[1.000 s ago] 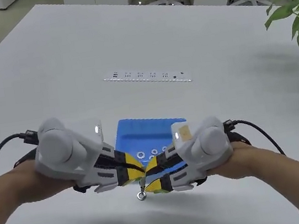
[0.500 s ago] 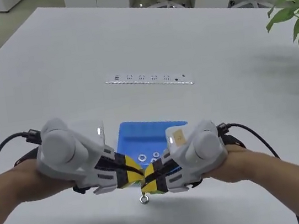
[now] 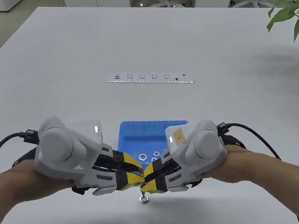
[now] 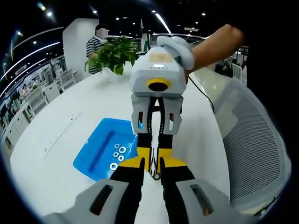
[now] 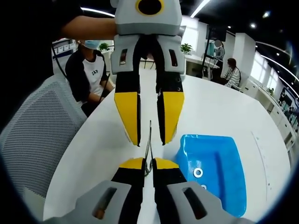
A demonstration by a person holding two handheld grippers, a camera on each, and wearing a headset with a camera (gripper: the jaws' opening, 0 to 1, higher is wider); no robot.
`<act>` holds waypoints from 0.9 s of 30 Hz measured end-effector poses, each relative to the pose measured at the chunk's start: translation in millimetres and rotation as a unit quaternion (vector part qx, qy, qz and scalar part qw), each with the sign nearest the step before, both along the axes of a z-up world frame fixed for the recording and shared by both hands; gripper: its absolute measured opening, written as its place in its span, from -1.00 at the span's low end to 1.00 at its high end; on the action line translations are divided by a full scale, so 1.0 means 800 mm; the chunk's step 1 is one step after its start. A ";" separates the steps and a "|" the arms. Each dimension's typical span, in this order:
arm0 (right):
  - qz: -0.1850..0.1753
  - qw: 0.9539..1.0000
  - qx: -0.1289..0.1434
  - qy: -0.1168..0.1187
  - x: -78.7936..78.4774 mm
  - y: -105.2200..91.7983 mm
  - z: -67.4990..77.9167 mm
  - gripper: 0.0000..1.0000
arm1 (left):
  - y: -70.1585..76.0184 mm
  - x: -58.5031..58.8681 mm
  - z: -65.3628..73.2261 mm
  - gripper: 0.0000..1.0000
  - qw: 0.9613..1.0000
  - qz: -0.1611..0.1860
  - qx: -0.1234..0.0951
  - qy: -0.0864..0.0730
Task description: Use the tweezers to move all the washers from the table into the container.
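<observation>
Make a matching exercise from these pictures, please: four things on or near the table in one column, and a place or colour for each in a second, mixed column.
Things:
1. container
2. tweezers
3. plant
4. power strip

Descriptions:
a. between the left gripper and the right gripper
b. green, at the right edge of the head view
c. blue, with washers inside
d. white, flat on the table beyond the container

Pairs: 1-c; 2-a; 3-b; 4-d
</observation>
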State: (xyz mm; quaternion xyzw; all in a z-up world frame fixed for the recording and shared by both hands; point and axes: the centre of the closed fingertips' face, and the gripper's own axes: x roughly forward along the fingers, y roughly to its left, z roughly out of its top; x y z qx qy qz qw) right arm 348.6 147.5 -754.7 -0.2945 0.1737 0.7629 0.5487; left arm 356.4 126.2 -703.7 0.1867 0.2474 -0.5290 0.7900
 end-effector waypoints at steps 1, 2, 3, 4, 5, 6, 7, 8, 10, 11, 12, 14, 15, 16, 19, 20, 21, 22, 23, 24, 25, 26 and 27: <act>0.000 1.000 0.001 -0.001 0.000 0.000 0.001 -0.86 | 0.001 0.001 0.000 -0.60 1.000 0.003 -0.002 -0.001; -0.001 1.000 0.002 -0.001 0.000 0.000 0.002 -0.86 | 0.002 0.001 0.001 -0.54 1.000 0.006 -0.005 0.001; -0.001 1.000 0.002 -0.001 0.001 0.000 0.004 -0.86 | 0.003 0.000 0.001 -0.47 1.000 0.011 -0.012 0.005; -0.001 1.000 0.002 -0.002 0.001 -0.001 0.005 -0.86 | 0.003 0.000 0.002 -0.39 1.000 0.013 -0.016 0.005; -0.002 1.000 0.003 -0.002 0.001 -0.001 0.006 -0.86 | 0.003 0.000 0.002 -0.34 1.000 0.016 -0.019 0.007; -0.002 1.000 0.004 -0.003 0.001 -0.002 0.008 -0.86 | 0.005 0.000 0.001 -0.28 0.999 0.022 -0.023 0.011; -0.002 1.000 0.004 -0.004 0.002 -0.002 0.009 -0.86 | 0.006 0.000 0.000 -0.19 0.999 0.028 -0.026 0.016; -0.003 1.000 0.005 -0.004 0.002 -0.003 0.012 -0.86 | 0.006 -0.001 0.000 -0.12 0.999 0.028 -0.028 0.017; -0.006 1.000 0.007 -0.005 0.004 -0.004 0.017 -0.86 | 0.007 -0.002 -0.002 0.01 0.999 0.031 -0.034 0.018; -0.007 1.000 0.008 -0.006 0.005 -0.004 0.019 -0.86 | 0.008 -0.002 -0.002 0.06 0.998 0.036 -0.037 0.019; -0.008 1.000 0.009 -0.007 0.006 -0.004 0.021 -0.86 | 0.008 -0.002 -0.003 0.11 0.998 0.039 -0.040 0.021; -0.012 1.000 0.012 -0.005 0.009 -0.005 0.028 -0.85 | 0.009 -0.003 -0.004 0.23 0.998 0.046 -0.047 0.022; -0.012 1.000 0.014 -0.007 0.010 -0.005 0.031 -0.85 | 0.010 -0.003 -0.004 0.29 0.997 0.049 -0.049 0.023; -0.013 1.000 0.015 -0.008 0.011 -0.005 0.034 -0.85 | 0.010 -0.003 -0.004 0.36 0.997 0.055 -0.052 0.024; -0.013 1.000 0.017 -0.010 0.014 -0.007 0.042 -0.85 | 0.013 -0.001 -0.002 0.47 0.995 0.068 -0.064 0.024; -0.012 1.000 0.018 -0.010 0.016 -0.008 0.045 -0.85 | 0.014 -0.001 -0.002 0.51 0.995 0.073 -0.068 0.024; -0.012 1.000 0.018 -0.010 0.017 -0.008 0.046 -0.85 | 0.014 0.000 -0.002 0.56 0.994 0.076 -0.070 0.023; -0.012 1.000 0.018 -0.011 0.018 -0.009 0.048 -0.85 | 0.015 -0.001 -0.002 0.61 0.994 0.079 -0.071 0.023; -0.013 1.000 0.018 -0.012 0.019 -0.010 0.050 -0.85 | 0.016 -0.001 -0.002 0.65 0.994 0.080 -0.071 0.024; -0.013 1.000 0.018 -0.012 0.021 -0.011 0.052 -0.85 | 0.017 -0.001 -0.003 0.70 0.994 0.085 -0.071 0.025; -0.013 1.000 0.018 -0.012 0.023 -0.012 0.055 -0.85 | 0.017 -0.001 -0.003 0.73 0.993 0.086 -0.072 0.025; -0.013 1.000 0.019 -0.013 0.024 -0.012 0.056 -0.85 | 0.018 -0.001 -0.003 0.76 0.993 0.089 -0.074 0.025; -0.013 1.000 0.019 -0.013 0.026 -0.013 0.058 -0.85 | 0.018 0.000 -0.002 0.81 0.993 0.090 -0.077 0.025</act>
